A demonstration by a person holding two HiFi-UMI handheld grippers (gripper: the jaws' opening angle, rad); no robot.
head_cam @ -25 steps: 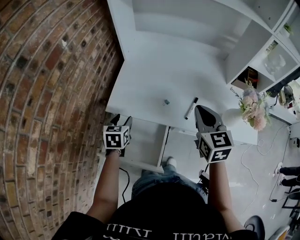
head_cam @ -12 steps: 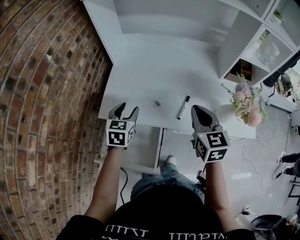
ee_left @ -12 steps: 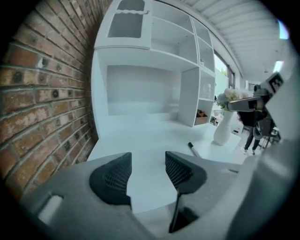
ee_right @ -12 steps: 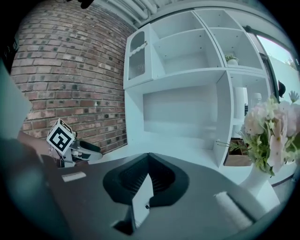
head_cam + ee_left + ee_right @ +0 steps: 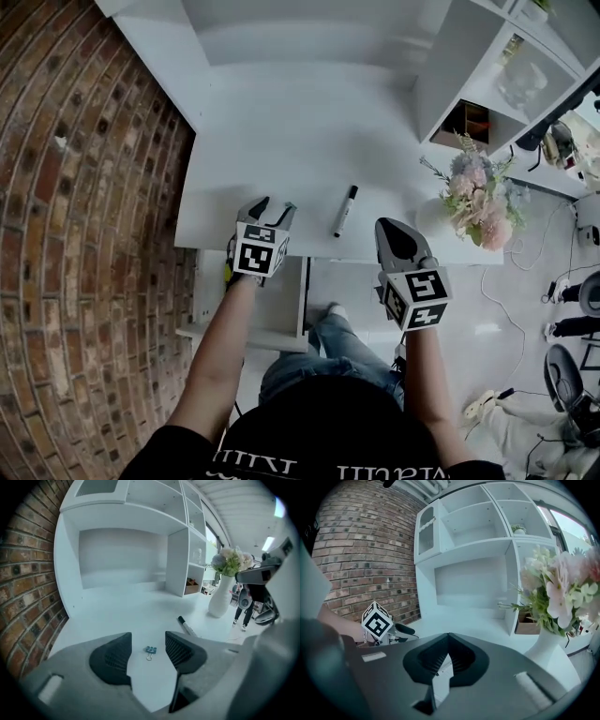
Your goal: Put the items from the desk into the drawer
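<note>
Since the earlier head views, the left tool has swung in from the desk's front left corner towards the middle, and the binder clip now lies flat on the desk in line with the gap between its jaws. The jaws stand apart and touch nothing, so the left tool is open and empty. From the head view the clip is hidden behind that tool. The clip is small, low and on a smooth white top. If the jaws close off-centre or catch only its wire handle, it could flip or skid away instead of being gripped, and a steep approach could jam the tips against the desk. The black-capped marker lies just to the right of the clip, near the front edge. A careless sweep might nudge it, and it looks likely to roll off. The right tool hangs over that edge with its jaws closed together on nothing. It is near the white vase of flowers, which a wide arm movement could topple. A white unit sits under the front edge, and whether it is the drawer cannot be told. A brick wall stands to the left, white shelving to the right, and cables trail on the floor.
</note>
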